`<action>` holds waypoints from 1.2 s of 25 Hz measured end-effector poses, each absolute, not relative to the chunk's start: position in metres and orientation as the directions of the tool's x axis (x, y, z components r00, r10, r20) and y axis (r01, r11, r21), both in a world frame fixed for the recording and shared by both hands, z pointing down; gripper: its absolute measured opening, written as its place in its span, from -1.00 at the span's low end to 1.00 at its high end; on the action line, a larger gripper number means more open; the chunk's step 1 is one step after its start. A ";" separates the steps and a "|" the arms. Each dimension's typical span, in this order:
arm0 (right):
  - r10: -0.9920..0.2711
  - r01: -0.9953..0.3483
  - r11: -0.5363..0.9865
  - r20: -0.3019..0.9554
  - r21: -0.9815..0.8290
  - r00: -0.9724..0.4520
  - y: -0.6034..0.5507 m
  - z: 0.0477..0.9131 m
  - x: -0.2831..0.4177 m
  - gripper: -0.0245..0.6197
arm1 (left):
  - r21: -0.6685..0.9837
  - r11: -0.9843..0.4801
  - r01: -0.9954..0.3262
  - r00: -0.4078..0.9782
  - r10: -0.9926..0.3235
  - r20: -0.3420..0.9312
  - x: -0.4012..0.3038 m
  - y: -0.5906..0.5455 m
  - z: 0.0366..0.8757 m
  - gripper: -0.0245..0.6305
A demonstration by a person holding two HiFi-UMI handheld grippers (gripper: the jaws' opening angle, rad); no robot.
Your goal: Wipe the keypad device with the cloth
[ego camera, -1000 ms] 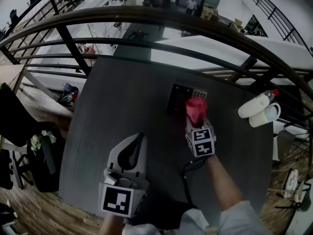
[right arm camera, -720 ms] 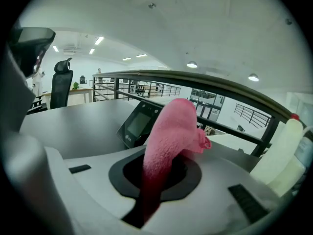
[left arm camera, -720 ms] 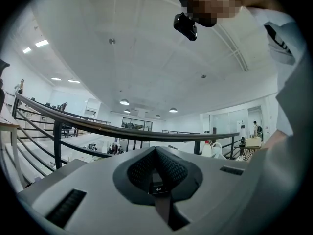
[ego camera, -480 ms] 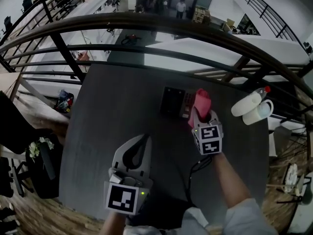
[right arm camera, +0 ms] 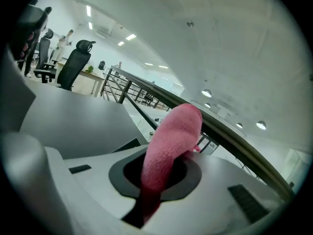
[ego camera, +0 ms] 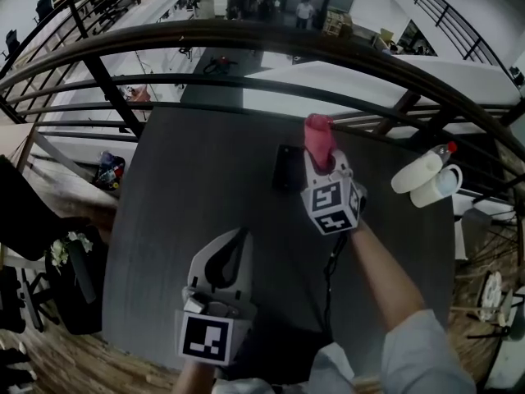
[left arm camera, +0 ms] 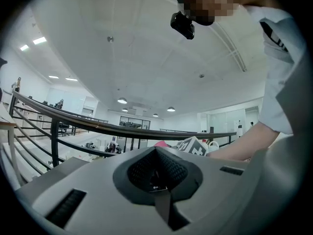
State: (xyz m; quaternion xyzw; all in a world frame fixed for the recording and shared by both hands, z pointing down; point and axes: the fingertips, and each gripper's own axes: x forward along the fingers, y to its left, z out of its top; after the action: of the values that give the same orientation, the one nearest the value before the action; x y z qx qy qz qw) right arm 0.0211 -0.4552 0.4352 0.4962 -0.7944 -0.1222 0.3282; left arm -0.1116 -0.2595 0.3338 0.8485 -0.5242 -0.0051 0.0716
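**Cloth raised clear of the keypad, left gripper parked**

The keypad device (ego camera: 286,169) is lying flat on the dark counter (ego camera: 197,179), toward the far side and just short of the railing (ego camera: 164,33). Only its left part is showing in the head view, because your right gripper (ego camera: 321,164) is covering the rest. You are pinching the pink cloth (ego camera: 318,140) in that gripper. In the right gripper view the jaws are closing narrowly on its lower end, and the free end is standing up out of them like a soft pad. That grip is giving you a bunched tip to rub with rather than a loose sheet. The tip is pointing up and away toward the railing. It seems to be off the device's face rather than pressing on it, so I am reading this as a lift between strokes. How much of the keypad is already wiped I cannot tell.

Your left gripper (ego camera: 237,236) is sitting nearer to you, well apart from the device, with its jaws brought together on nothing. Parked there, it is leaving the wiping path free, but it is not steadying the device either, so a light unit could slide under a firm stroke. A dark cable (ego camera: 330,269) is trailing across the counter under your right forearm. A white bottle (ego camera: 420,173) and a mug (ego camera: 447,190) are sitting at the counter's right edge, apart from the work.
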 end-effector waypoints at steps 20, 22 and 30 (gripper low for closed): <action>-0.810 -0.655 0.572 0.468 0.494 -0.354 -0.471 0.463 -0.036 -0.83 | 0.155 -0.416 -0.896 0.432 -0.898 0.083 -0.123 -0.262 0.349 -0.92; -0.814 -0.665 0.563 0.467 0.490 -0.345 -0.470 0.463 -0.028 -0.83 | 0.153 -0.431 -0.889 0.447 -0.891 0.086 -0.119 -0.261 0.350 -0.92; -0.835 -0.756 0.504 0.461 0.418 -0.301 -0.464 0.466 0.013 -0.83 | 0.155 -0.447 -0.881 0.464 -0.881 0.092 -0.107 -0.260 0.350 -0.92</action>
State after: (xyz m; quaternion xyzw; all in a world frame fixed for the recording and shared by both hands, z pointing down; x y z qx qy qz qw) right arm 0.0133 -0.4637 0.4658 0.4943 -0.8043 -0.0609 0.3240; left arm -0.1073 -0.2596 0.3500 0.8507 -0.5178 -0.0011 0.0904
